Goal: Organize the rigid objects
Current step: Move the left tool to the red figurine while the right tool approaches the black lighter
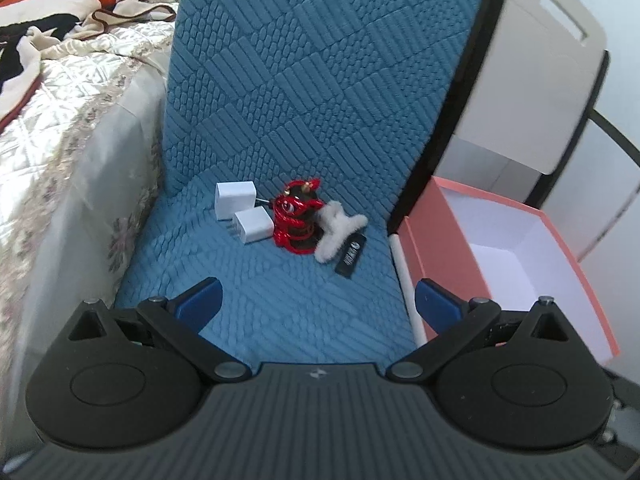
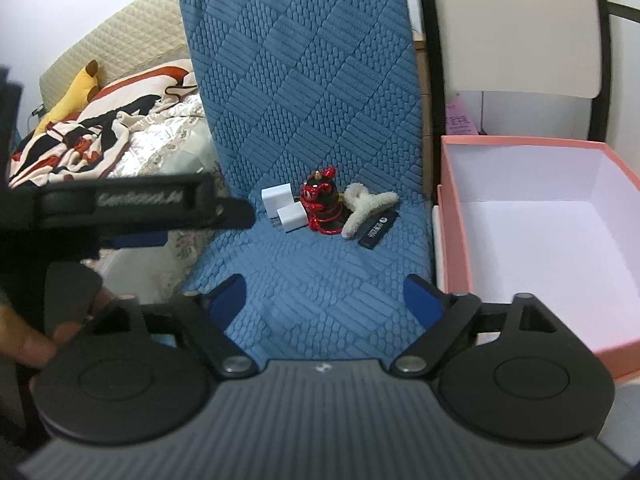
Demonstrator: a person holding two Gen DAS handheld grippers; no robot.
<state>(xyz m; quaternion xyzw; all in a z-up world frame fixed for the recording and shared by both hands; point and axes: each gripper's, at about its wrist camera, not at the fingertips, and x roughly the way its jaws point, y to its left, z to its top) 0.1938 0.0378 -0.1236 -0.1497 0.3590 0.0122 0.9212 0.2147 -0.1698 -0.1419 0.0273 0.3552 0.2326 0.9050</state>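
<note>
Nearest to you, your left gripper (image 1: 316, 300) hovers above the front of a blue quilted chair seat (image 1: 260, 300), its blue-padded fingers (image 1: 202, 298) spread wide with nothing between them. Your right gripper (image 2: 324, 300) hovers over the same seat from a little further right, its fingers (image 2: 420, 300) also spread wide and empty. In the right wrist view, the dark body of your left gripper crosses the left side, with part of your hand (image 2: 32, 344) showing below it.

Just right of the seat, touching its edge, stands an open pink box (image 1: 436, 248) with a white interior; nothing shows inside it.

Further back, where the seat meets the chair back, a small cluster of items sits close together. From left to right: two white charger plugs (image 1: 244, 210), one in front of the other; a red and black figurine (image 1: 296, 216) standing upright, just beside them; a white fuzzy hair claw (image 1: 336, 232) leaning against the figurine; and a flat black tag (image 1: 351, 256) with white lettering, lying at the claw's right edge.

Beyond the chair, a bed with a floral quilted cover (image 1: 60, 140) lies on the left, and white furniture (image 1: 540, 60) stands at the right.
</note>
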